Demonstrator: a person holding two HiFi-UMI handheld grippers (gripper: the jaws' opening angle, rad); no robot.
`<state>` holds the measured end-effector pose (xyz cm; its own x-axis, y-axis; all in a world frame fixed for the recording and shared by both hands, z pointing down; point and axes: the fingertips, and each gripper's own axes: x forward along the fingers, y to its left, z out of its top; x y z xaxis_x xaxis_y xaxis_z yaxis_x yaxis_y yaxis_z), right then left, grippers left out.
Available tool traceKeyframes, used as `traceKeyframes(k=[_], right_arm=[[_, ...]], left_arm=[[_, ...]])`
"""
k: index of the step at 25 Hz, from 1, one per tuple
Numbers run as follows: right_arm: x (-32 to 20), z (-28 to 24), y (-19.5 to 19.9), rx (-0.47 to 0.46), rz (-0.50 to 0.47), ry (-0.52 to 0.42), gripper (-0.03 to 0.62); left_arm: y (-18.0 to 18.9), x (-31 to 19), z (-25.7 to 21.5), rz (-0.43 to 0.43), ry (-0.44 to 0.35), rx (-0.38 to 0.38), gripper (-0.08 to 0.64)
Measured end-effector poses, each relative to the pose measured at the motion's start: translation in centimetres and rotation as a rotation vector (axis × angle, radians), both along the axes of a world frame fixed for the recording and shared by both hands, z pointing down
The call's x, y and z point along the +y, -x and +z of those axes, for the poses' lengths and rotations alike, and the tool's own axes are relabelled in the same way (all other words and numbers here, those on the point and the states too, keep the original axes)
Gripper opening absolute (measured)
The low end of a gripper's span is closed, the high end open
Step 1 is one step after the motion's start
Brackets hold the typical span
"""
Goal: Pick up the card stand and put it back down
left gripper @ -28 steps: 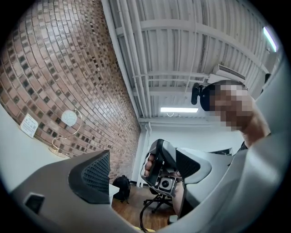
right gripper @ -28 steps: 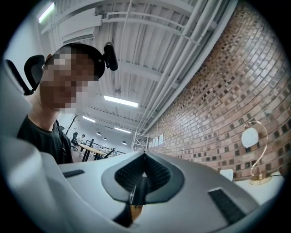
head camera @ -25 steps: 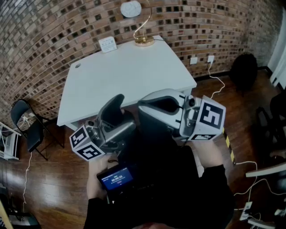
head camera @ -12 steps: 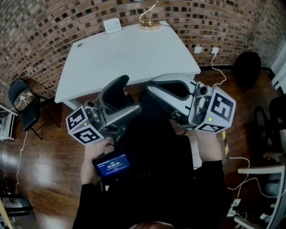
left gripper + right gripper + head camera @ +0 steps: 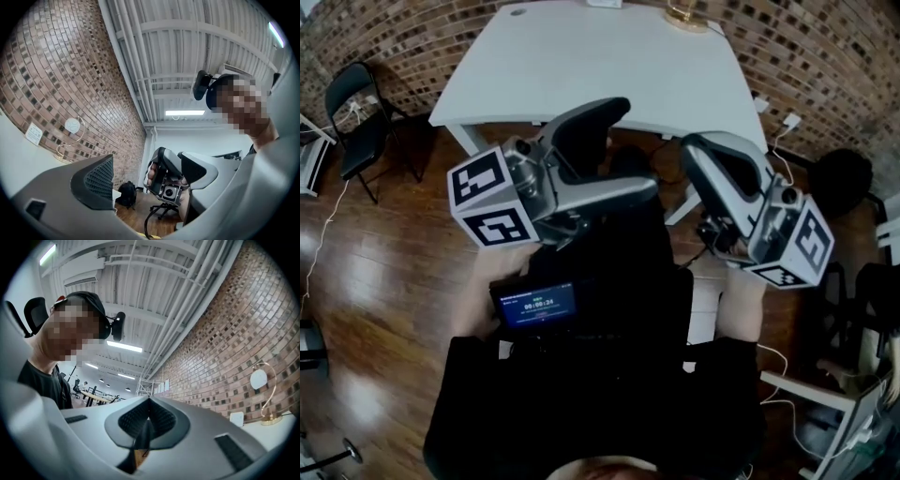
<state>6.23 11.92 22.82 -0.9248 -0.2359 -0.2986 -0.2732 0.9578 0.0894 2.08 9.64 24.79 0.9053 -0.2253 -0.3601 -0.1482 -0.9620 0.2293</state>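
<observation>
The card stand is a gold wire loop on a round gold base, with a white disc on top. Only its base point(image 5: 686, 15) shows in the head view, at the far edge of the white table point(image 5: 581, 66). It stands whole at the brick wall in the left gripper view point(image 5: 70, 138) and the right gripper view point(image 5: 262, 397). My left gripper point(image 5: 633, 150) point(image 5: 187, 180) is held in the air short of the table, open and empty. My right gripper point(image 5: 696, 150) point(image 5: 149, 404) is beside it, shut on nothing. Both are far from the stand.
A small white plate point(image 5: 33, 133) leans on the wall near the stand. A black folding chair point(image 5: 356, 103) stands left of the table and a black bag point(image 5: 839, 178) lies to its right, with cables on the wooden floor. A device with a blue screen point(image 5: 534, 305) sits at my chest.
The head view has tipped down: the table slid to the top of the frame and the stand is now cut off there. Both grippers look larger; their jaws stand as before.
</observation>
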Motion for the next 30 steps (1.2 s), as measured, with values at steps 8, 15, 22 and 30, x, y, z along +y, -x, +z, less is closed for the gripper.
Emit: traceKeyframes(k=[8,15,22,30], right_arm=[[1.2,-0.8,0.3,-0.009,-0.011,-0.072,0.017],[1.1,-0.6,0.8,-0.002,-0.035,-0.059,0.017],[1.3,-0.8,1.4,-0.004,-0.054,-0.070,0.017],[1.2,-1.0,1.5,0.001,-0.062,-0.063,0.017]], left_arm=[[0.8,0.9,0.1,-0.033,-0.012,-0.004,0.448],[0.9,1.5,0.2,-0.042,-0.014,-0.016,0.448],[1.3,1.6,0.2,-0.057,-0.016,-0.022,0.448],[1.2,1.7,0.2,-0.067,-0.011,-0.031,0.448]])
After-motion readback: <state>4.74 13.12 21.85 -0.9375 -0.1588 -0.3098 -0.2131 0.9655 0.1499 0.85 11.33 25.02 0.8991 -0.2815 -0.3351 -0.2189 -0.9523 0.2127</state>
